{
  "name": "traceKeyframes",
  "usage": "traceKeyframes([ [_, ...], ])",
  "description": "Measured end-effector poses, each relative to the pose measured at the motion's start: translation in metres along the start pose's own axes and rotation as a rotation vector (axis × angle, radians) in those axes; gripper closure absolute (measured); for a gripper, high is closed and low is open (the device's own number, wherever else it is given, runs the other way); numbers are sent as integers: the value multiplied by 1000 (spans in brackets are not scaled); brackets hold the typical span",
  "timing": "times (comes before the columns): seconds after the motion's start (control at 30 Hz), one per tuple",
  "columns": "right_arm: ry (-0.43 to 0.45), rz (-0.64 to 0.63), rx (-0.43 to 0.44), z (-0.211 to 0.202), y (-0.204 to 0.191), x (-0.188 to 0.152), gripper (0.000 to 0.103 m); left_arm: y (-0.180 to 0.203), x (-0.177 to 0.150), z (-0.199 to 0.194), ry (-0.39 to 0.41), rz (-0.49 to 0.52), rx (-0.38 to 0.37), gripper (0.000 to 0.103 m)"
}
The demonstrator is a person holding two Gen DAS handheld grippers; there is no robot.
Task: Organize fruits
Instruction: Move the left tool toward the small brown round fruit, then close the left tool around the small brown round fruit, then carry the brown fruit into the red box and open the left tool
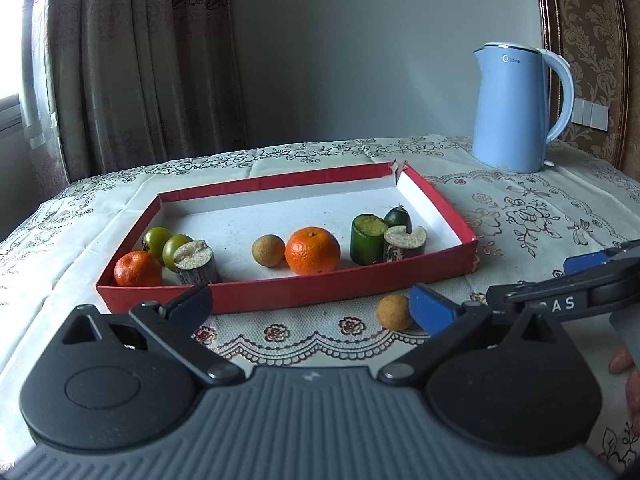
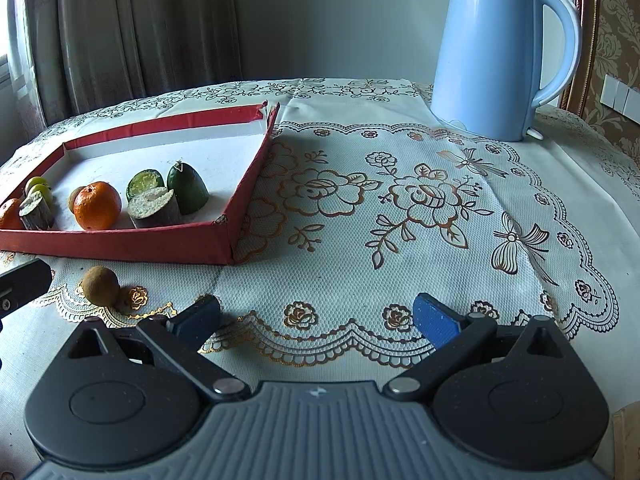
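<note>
A shallow red box [image 1: 280, 292] with a white floor holds two oranges [image 1: 313, 250], two green fruits [image 1: 158, 240], a brown longan [image 1: 268, 251], green cucumber pieces [image 1: 368, 240] and sugarcane chunks [image 1: 196, 264]. A second longan [image 1: 394, 312] lies on the tablecloth just in front of the box; it also shows in the right wrist view [image 2: 101, 285]. My left gripper [image 1: 310, 308] is open and empty, its right finger beside that longan. My right gripper [image 2: 318, 320] is open and empty over bare cloth, right of the box [image 2: 248, 184].
A light blue electric kettle [image 1: 516, 108] stands at the back right of the table, also large in the right wrist view [image 2: 496, 52]. The lace tablecloth [image 2: 400, 220] covers the table. Curtains hang behind at the left.
</note>
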State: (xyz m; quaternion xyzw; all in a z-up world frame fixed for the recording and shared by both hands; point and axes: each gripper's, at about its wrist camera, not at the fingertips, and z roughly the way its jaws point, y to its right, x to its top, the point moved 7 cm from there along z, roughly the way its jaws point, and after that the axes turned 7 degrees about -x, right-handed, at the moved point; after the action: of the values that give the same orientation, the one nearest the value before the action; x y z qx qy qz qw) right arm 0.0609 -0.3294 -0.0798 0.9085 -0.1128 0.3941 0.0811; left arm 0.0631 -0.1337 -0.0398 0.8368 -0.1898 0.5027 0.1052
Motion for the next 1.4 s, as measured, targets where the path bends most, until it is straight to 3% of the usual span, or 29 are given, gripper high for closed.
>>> traceKeyframes([
  [0.33,0,0,0,0,0,0,0,29,-8,13,-28,118,-138,0],
  [0.67,1,0,0,0,0,0,0,27,-8,39,-124,44,-222,17],
  [0.73,1,0,0,0,0,0,0,26,-8,42,-137,30,-222,23],
  [0.8,1,0,0,0,0,0,0,25,-10,47,-170,23,-213,42],
  [1.03,1,0,0,0,0,0,0,25,-9,49,-161,25,-194,60],
  [1.1,1,0,0,0,0,0,0,25,-8,49,-157,20,-198,73],
  [1.17,1,0,0,0,0,0,0,25,-7,51,-156,20,-188,79],
  [1.4,2,0,1,0,0,0,0,25,-7,49,-151,25,-162,80],
])
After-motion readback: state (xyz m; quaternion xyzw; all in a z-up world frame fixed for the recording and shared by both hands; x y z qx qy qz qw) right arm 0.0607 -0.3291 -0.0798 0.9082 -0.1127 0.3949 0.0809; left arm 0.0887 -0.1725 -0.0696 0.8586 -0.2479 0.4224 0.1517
